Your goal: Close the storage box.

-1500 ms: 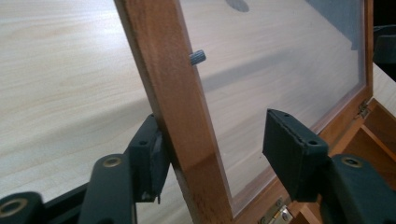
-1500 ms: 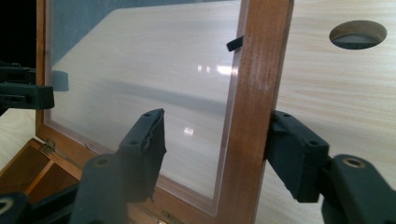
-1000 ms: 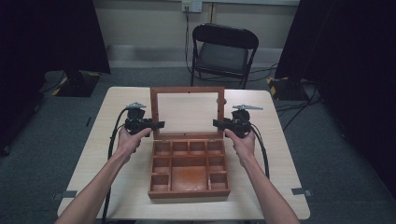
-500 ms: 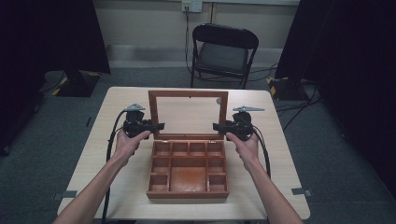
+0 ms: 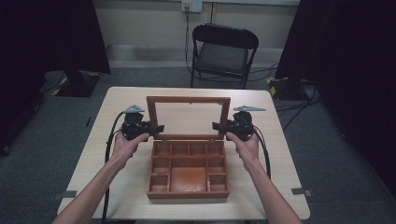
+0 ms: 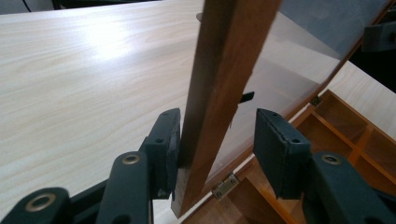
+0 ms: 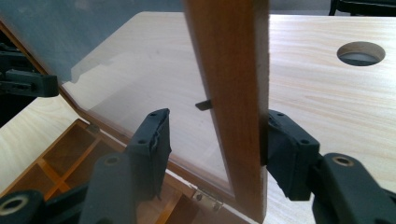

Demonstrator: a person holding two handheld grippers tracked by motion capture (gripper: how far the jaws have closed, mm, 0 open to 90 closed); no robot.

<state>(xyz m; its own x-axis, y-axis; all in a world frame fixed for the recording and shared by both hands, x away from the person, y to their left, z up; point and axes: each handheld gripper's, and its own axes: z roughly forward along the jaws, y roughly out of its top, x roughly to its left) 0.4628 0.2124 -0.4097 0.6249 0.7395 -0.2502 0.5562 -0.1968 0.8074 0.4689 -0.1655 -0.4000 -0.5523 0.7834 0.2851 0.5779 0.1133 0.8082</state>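
In the high view I am standing my two hand-held grippers at either side of the wooden box [image 5: 188, 170], which is sitting mid-table [image 5: 280, 154] near my edge; the left hand-held gripper [image 5: 159, 128] and the right hand-held gripper [image 5: 216, 126] are each reaching the side rails of the glazed lid [image 5: 188, 117], which is standing roughly upright on its rear hinges. The compartments are showing bare, so I am judging the lid to be part-way through its swing, with the box itself untouched and the final setting of the lid left to do. In the left gripper view my left hand-held gripper [image 6: 215, 140] is spread wide around the lid's rail [image 6: 224, 93]: one pad is touching the wood, the other is standing clear, so nothing is clamped. This view is also showing a brass hinge [image 6: 224, 185], too small to judge from above. In the right gripper view my right hand-held gripper [image 7: 215, 140] is likewise agape, one pad against the rail's outer face [image 7: 233, 102], the other off the glass; a round hole in the table [image 7: 360, 52] is showing here.
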